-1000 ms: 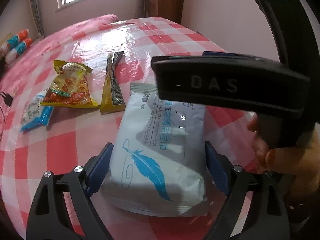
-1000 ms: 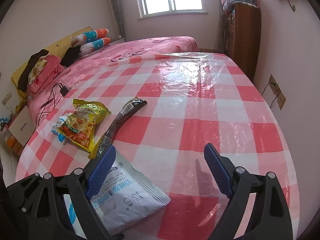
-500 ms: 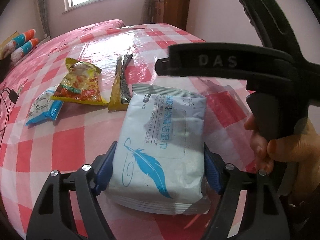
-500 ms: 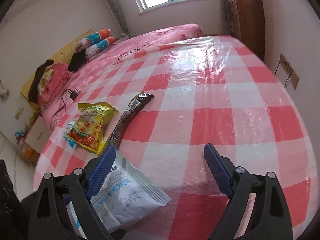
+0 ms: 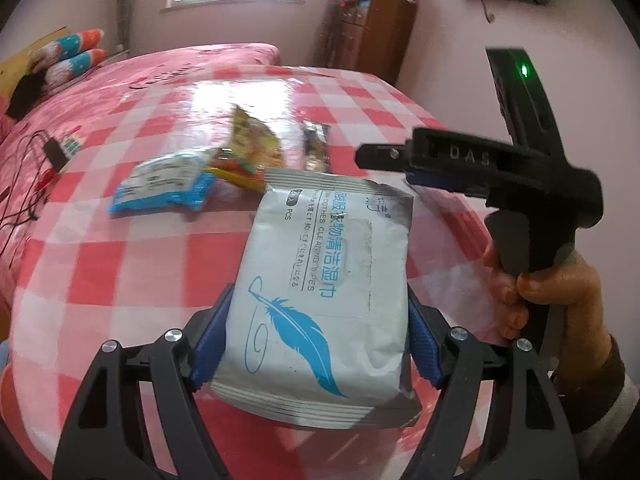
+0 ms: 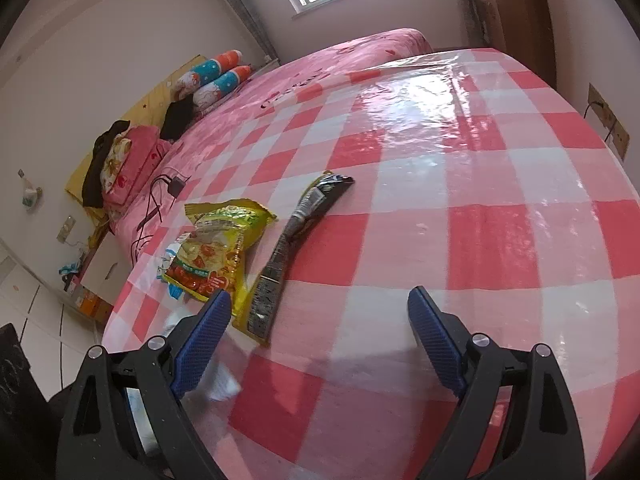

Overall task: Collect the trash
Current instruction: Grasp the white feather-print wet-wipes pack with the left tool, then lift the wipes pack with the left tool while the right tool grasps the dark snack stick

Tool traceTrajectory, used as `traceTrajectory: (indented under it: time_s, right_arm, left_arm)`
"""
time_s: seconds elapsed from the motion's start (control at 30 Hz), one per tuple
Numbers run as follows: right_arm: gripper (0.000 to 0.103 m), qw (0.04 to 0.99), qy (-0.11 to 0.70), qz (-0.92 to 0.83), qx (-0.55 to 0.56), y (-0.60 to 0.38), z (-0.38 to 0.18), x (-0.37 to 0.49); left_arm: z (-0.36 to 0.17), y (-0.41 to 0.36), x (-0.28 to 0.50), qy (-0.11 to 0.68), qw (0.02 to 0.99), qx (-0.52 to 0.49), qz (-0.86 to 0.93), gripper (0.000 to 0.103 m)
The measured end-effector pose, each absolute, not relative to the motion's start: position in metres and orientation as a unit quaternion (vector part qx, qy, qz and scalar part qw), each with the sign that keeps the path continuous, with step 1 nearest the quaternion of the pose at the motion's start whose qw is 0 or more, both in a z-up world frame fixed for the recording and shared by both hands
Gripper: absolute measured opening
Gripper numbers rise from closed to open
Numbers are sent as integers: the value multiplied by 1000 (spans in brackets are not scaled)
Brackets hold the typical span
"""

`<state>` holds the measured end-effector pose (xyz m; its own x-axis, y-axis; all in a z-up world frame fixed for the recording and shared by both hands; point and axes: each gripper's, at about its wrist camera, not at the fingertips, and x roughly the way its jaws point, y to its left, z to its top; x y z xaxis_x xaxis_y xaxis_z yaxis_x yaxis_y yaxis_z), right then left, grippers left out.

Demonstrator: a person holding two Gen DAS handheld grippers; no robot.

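One pack gripped, three wrappers left on the checked tablecloth (image 6: pixel 500 184).

Left to right: left gripper (image 5: pixel 318 340) clenched on the wet-wipes pack (image 5: pixel 324 292) by its long edges, near end raised off the cloth; best kept level and squeezed lightly, being soft and likely to buckle. Blue wrapper (image 5: pixel 164 184), yellow snack bag (image 6: pixel 218 248) and dark narrow sachet (image 6: pixel 296 240) lying close together beyond. Right gripper (image 6: pixel 320 328) spread wide, holding nothing, hovering just short of the sachet.
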<state>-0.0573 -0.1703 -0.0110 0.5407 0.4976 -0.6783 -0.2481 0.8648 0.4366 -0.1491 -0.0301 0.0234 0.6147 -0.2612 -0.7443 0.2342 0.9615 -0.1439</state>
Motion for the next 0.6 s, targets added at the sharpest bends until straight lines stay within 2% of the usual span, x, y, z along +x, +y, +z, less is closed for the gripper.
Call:
traceTrajectory:
  time_s: [0.37,0.43,0.6]
  right_arm:
    - [89,876,429,190,111,-138,-8,-36]
    - [81,877,431,187,101,-133,-7,-31]
    - [68,879,438,178,70,-115,-8,-18]
  left_arm:
    - [29,25,-158,404,908,-47,-97,77]
    - [29,34,-159,403,909,-54,-92,77]
    - [28,55,-160,398,911,-71,-80,77]
